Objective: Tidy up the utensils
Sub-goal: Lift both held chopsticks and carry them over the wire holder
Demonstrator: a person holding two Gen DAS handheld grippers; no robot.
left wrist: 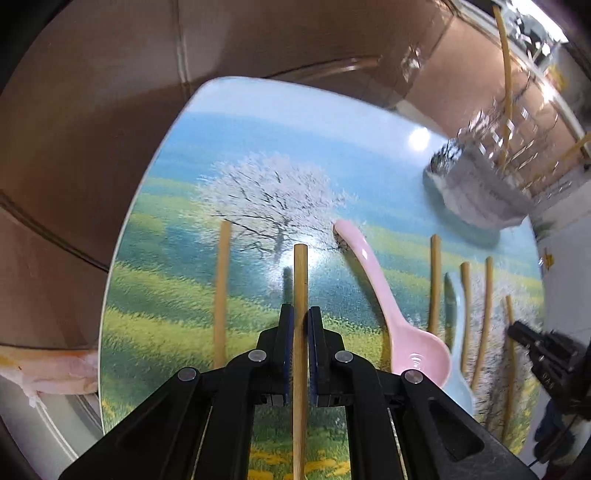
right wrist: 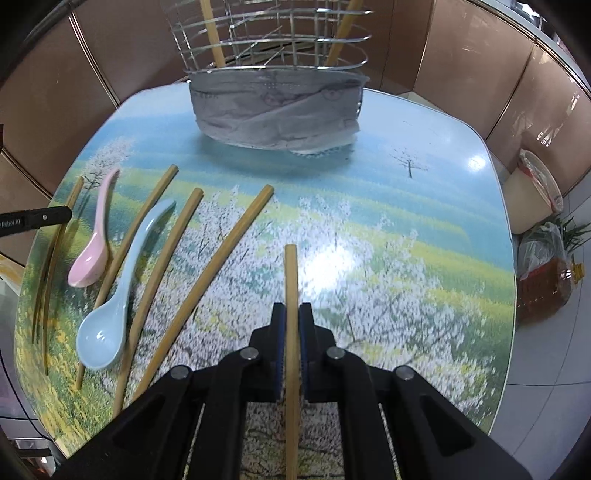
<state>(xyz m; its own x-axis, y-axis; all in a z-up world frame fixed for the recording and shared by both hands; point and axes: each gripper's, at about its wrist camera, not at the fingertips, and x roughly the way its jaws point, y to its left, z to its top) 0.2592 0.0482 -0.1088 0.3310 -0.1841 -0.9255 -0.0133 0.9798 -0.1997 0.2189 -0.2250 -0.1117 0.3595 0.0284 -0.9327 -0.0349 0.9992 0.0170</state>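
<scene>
Both grippers, left (left wrist: pixel 301 325) and right (right wrist: pixel 291 321), are each pinching one chopstick (left wrist: pixel 300 332) | two chopsticks are already standing in the wire basket (right wrist: pixel 273 55) at the table's (right wrist: pixel 424 184) far edge | you are leaving several chopsticks, pink spoon (right wrist: pixel 94 243) and blue spoon (right wrist: pixel 110 306) near its left edge.

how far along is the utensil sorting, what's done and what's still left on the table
Early on. Done: two chopsticks already stand in the wire holder. In hand: the left gripper and the right gripper are each shut on one chopstick. Left: the pink spoon, the blue spoon and several loose chopsticks lie on the table.
</scene>
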